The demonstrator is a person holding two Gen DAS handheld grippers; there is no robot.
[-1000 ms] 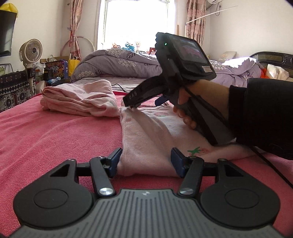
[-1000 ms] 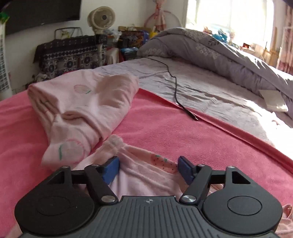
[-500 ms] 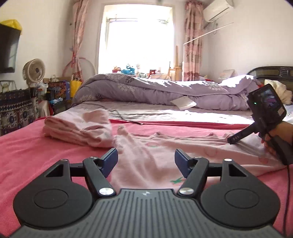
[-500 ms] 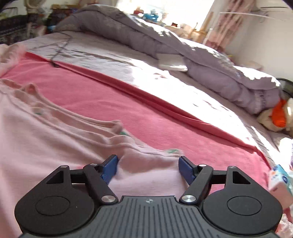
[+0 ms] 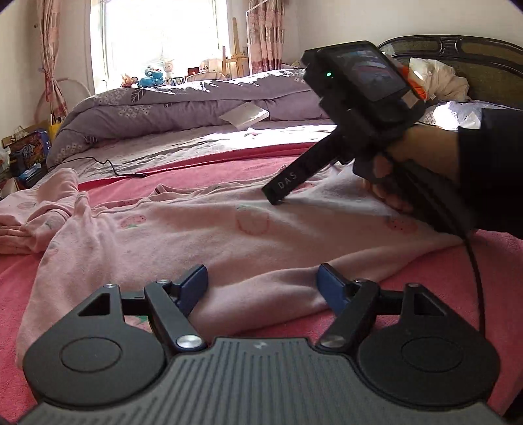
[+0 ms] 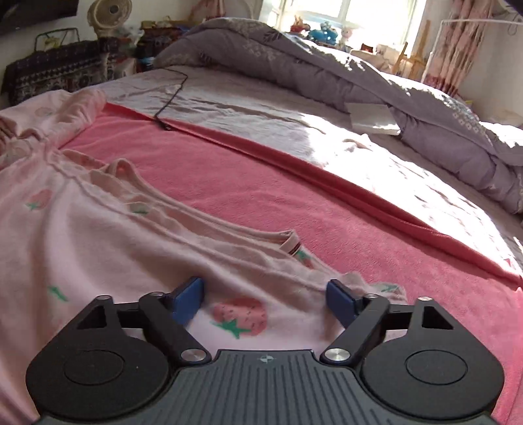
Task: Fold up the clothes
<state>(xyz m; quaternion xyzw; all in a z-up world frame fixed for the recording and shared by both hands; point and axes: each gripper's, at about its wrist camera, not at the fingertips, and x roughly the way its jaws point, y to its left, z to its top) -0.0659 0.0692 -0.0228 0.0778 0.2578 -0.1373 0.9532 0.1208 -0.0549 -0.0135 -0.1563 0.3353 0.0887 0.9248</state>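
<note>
A pale pink garment with strawberry prints point(image 5: 209, 235) lies spread flat on a pink blanket point(image 5: 497, 258). My left gripper point(image 5: 263, 287) is open, its blue fingers straddling the garment's near folded edge. In the left wrist view the right gripper point(image 5: 276, 199) is held by a hand in a dark sleeve and its tip presses down on the cloth's far right part. From the right wrist view, my right gripper point(image 6: 264, 299) is open over the garment point(image 6: 98, 242), near a striped neckline trim point(image 6: 291, 246). A second pink garment point(image 5: 36, 209) lies bunched at the left.
A purple duvet point(image 5: 183, 108) is heaped along the far side of the bed, with a white booklet point(image 5: 245, 114) on it. A black cable point(image 6: 170, 94) runs over the grey sheet. A fan point(image 6: 111, 13) and cluttered shelves stand beyond the bed's left side.
The garment has been drawn out from a narrow fold into a wide flat spread. The right gripper swung far right and has come back to press on the cloth. Both stayed open.
</note>
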